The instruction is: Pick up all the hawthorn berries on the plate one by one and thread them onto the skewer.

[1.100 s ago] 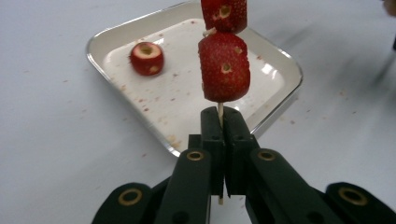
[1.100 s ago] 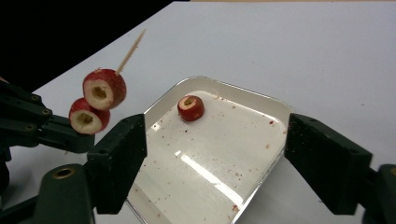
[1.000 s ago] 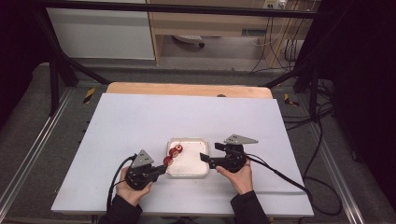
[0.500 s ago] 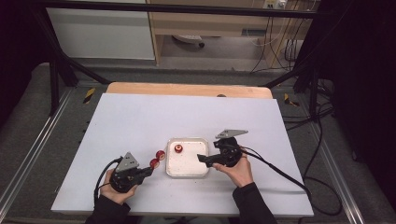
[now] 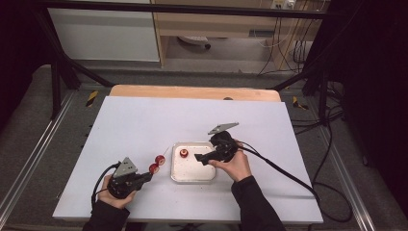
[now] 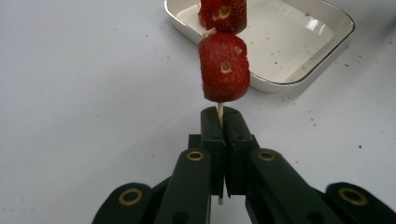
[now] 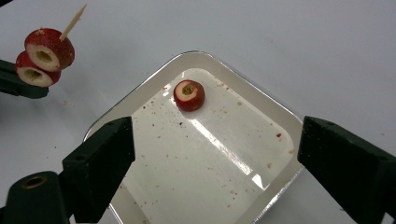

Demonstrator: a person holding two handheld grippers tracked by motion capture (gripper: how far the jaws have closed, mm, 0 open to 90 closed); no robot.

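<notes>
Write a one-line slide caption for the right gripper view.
Open right hand-held gripper poised over a white tray holding one strawberry piece; two more pieces sit threaded on a skewer nearby.

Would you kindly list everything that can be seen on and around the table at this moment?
Fruit slices on skewer: two, red, threaded on the stick left of the tray.
Wooden skewer: one, pale, clamped in the left gripper.
Loose fruit slice: one, red, in the tray near a corner.
Tray: one, white, speckled with red bits, mid-table.
Table: one, white top, wooden strip at the far edge.
Cables: several, black, on the floor at right.
Left gripper: one, black, shut on the skewer.
Right gripper: one, black, open over the tray.
</notes>
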